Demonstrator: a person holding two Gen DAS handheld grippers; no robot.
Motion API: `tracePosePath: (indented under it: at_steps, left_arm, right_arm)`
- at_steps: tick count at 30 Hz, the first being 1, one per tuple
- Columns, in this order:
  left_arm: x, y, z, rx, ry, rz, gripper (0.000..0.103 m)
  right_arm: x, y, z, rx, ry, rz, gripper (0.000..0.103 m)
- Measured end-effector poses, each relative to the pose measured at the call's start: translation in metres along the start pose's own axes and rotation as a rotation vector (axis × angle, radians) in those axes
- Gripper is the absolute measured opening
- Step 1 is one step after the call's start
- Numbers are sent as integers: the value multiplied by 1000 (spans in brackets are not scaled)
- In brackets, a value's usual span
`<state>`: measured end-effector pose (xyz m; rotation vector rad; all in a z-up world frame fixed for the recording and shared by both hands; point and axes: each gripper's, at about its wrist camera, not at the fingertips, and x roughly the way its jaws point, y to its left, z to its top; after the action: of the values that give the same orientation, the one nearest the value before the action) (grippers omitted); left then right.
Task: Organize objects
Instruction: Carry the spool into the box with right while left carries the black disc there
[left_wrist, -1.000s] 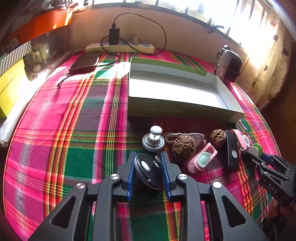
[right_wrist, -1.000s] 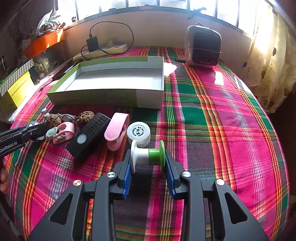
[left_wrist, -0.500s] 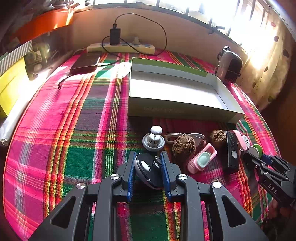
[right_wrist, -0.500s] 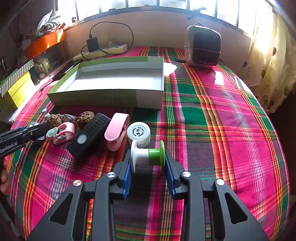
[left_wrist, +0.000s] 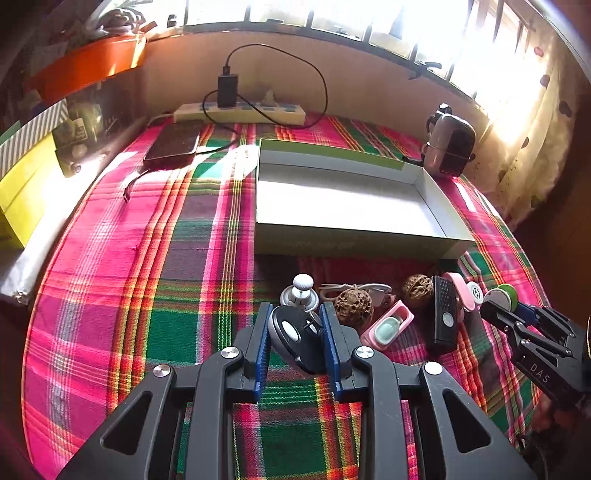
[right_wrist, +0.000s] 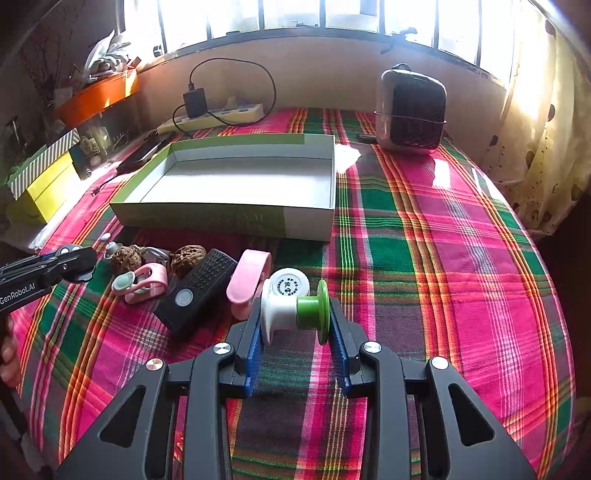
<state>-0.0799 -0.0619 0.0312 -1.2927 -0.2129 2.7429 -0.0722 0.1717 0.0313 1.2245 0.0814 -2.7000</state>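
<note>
Left tongs (left_wrist: 297, 332) clamped on black key fob (left_wrist: 295, 339), right tongs (right_wrist: 295, 325) on spool (right_wrist: 293, 312); round items could be squeezed out w/ tilt before box (right_wrist: 207, 218).

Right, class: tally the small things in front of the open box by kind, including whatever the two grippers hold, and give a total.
Walnuts: 2
Pink plastic clips: 2
Black remote: 1
Black key fob: 1
Spool: 1
White round cap: 1
White cable: 1
Silver knob: 1
Total: 10
</note>
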Motion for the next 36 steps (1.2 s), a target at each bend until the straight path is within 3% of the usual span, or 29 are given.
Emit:
tracePosePath:
  at_steps: [16,23,36]
  left_arm:
    - [12,-17,57,58,-32,-39,23]
    - [34,-20,86,70,-36,-32,23]
    - [95,-22,115,92,38,-2,24]
  right_arm:
    - [7,0,66,-43,-51,53,33]
    - [32,0,96,-56,-44,60,33]
    - [95,4,127,-88,21,73,33]
